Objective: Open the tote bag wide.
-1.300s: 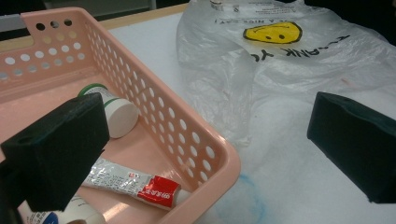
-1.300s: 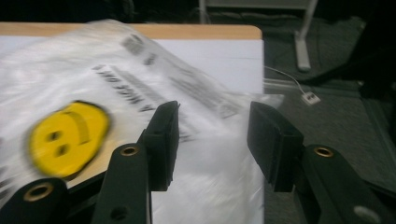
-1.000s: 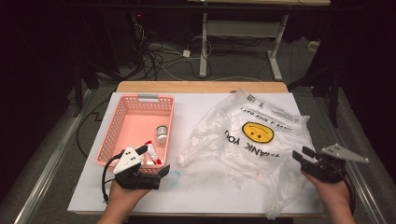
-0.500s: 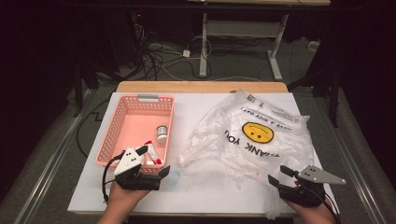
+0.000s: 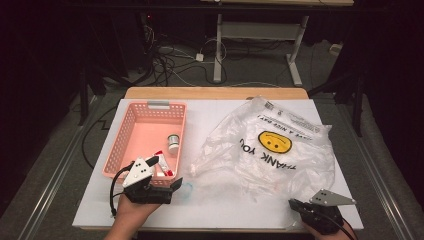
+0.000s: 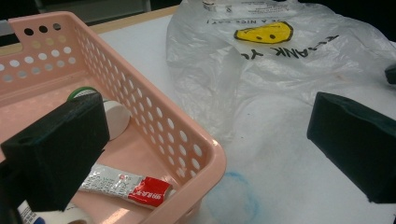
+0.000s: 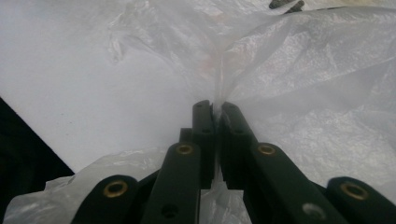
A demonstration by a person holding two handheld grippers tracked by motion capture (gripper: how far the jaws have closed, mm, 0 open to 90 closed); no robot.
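A person at a white counter [image 5: 220,112] works a clear plastic bag [image 5: 270,150] printed w/ a yellow smiley, which lies crumpled just right of a pink basket [image 5: 125,135]. The right gripper [image 5: 296,205], at the bag's near right corner, has just been closing its jaws; the right gripper view shows them pinched together on a fold of the film, which rises in a crease from between the tips. The left gripper [image 5: 172,186] sits at the basket's near right corner, jaws wide apart and holding nothing, w/ the bag's left edge just beyond it.

Step in hand, by the look of it: getting a grip on the bag so it can be lifted or opened, likely to take in what's in the basket. Next move prob. calls for raising the pinched fold w/o tearing the thin film, and bringing the left gripper over to catch the opposite edge so the mouth spreads.

Inside the basket: a small round tin [image 5: 173,144] toward its right wall and a red-and-white sachet [image 6: 128,184] at its near end. A third item w/ blue print is cut off at the frame's bottom in the left gripper view; can't tell what it is. The bag's mouth is hard to find among the folds, and whether anything's inside it is unclear.
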